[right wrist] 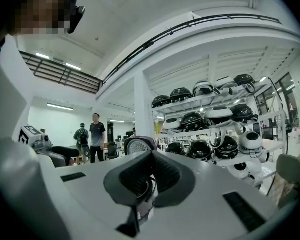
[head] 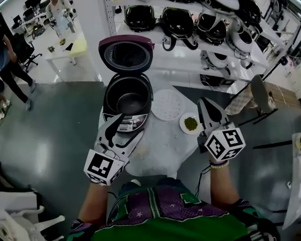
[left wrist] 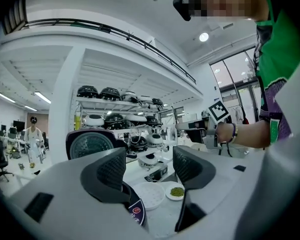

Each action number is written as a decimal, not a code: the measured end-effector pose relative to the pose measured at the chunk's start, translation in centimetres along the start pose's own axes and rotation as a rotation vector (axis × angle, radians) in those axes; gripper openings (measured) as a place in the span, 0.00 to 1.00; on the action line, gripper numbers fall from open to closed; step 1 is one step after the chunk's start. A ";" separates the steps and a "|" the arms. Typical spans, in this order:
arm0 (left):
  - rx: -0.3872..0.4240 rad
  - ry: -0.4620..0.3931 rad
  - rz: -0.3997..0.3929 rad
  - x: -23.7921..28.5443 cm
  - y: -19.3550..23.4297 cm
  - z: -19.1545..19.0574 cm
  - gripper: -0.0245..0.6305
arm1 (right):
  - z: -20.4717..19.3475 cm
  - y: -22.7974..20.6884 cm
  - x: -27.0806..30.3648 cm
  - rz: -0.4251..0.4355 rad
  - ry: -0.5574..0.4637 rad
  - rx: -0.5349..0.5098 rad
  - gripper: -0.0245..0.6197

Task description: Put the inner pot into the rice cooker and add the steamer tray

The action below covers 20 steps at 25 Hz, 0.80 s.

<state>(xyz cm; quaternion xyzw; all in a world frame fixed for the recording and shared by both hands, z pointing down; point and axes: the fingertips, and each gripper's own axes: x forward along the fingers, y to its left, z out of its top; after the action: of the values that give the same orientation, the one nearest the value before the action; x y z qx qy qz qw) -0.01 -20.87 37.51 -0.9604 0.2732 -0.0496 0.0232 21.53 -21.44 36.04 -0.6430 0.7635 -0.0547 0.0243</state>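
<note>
On table [head: 158,157]: one cooker [head: 128,98], one tray [head: 167,105]

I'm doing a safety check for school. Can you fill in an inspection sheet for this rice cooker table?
Surface: white table, mostly bare.
Job's things: rice cooker has its lid up, with the dark inner pot inside; white steamer tray lies flat on the table beside it.
Clutter: small dish of green bits.
Grippers: left gripper open, nothing between its jaws; right gripper shut, empty.
Cables: black cords on the shelved cookers.
Surroundings: shelves full of cookers; people at far desks.
</note>
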 end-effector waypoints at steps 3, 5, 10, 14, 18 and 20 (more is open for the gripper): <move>0.068 0.017 -0.038 2.8 -1.6 -1.1 0.49 | -0.6 -2.1 0.0 -0.005 0.005 0.029 0.05; 0.110 0.054 -0.054 4.7 -2.6 -2.3 0.49 | -1.0 -3.7 0.0 -0.008 0.007 0.043 0.05; 0.118 0.185 -0.034 9.2 -4.0 -6.2 0.48 | -1.7 -7.0 -0.4 -0.003 0.019 0.055 0.05; 0.129 0.253 -0.038 12.4 -5.1 -9.0 0.48 | -2.5 -9.5 -0.6 0.003 0.034 0.063 0.05; 0.153 0.313 -0.047 15.1 -6.3 -11.7 0.48 | -3.3 -11.9 -0.9 0.008 0.048 0.078 0.05; 0.163 0.340 -0.054 16.4 -6.9 -13.0 0.48 | -3.8 -12.9 -1.1 0.015 0.058 0.082 0.05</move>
<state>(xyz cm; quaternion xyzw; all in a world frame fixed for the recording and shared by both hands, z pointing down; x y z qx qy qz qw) 16.08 -23.85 52.31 -0.9401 0.2424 -0.2337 0.0529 33.91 -22.35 41.28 -0.6337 0.7660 -0.1041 0.0287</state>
